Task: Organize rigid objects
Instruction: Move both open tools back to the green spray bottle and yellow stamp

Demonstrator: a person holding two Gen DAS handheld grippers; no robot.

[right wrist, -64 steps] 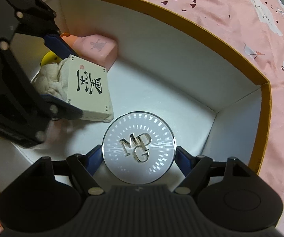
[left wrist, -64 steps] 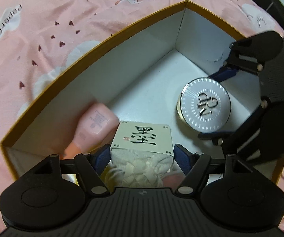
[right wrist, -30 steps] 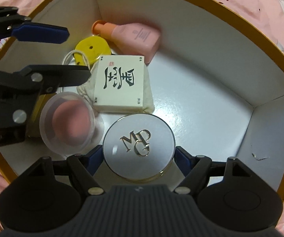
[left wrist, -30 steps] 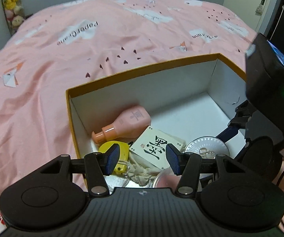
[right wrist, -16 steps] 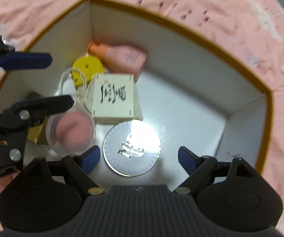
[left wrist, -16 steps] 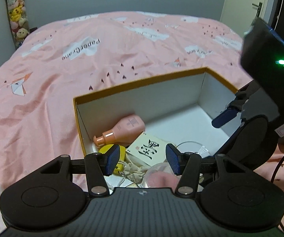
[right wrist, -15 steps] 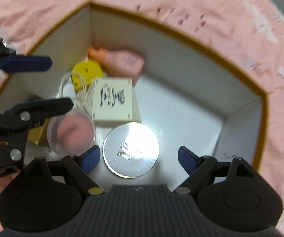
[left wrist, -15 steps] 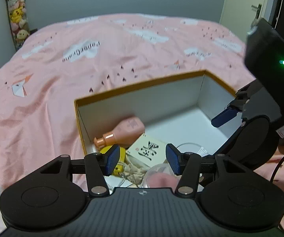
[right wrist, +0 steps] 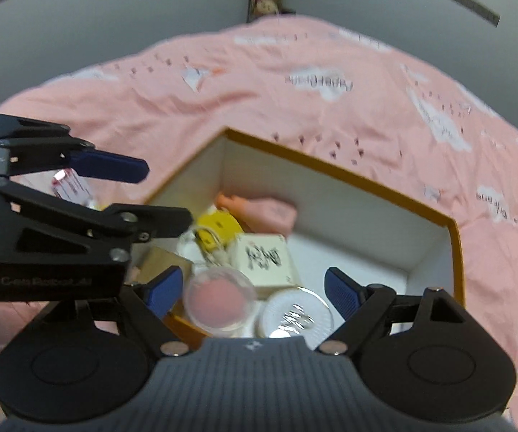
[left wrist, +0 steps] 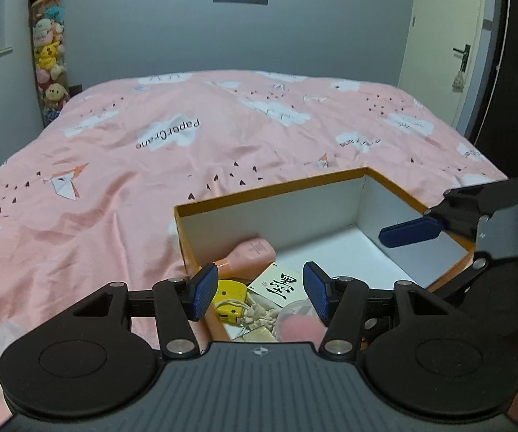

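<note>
An orange-rimmed white box (left wrist: 269, 194) (right wrist: 334, 169) sits on the pink bed. Inside lie a pink bottle (left wrist: 250, 252) (right wrist: 262, 208), a yellow round item (left wrist: 230, 297) (right wrist: 219, 225), a white card box with black calligraphy (left wrist: 280, 286) (right wrist: 264, 259), a clear pot with a pink puff (left wrist: 298, 324) (right wrist: 219, 297) and a silver round compact (right wrist: 295, 315). My left gripper (left wrist: 259, 291) is open and empty, raised above the box's near end. My right gripper (right wrist: 251, 289) is open and empty, raised above the compact; it also shows at the right in the left wrist view (left wrist: 410, 234).
The pink printed bedspread (left wrist: 187, 136) lies all around the box. A column of plush toys (left wrist: 48, 54) hangs at the far wall. A door (left wrist: 442, 46) stands at the right. A small white-and-red item (right wrist: 71, 187) lies on the bed left of the box.
Both grippers have pulled up and back from the box, leaving the card box and the compact lying inside. Both views now take in the room beyond the bed.
</note>
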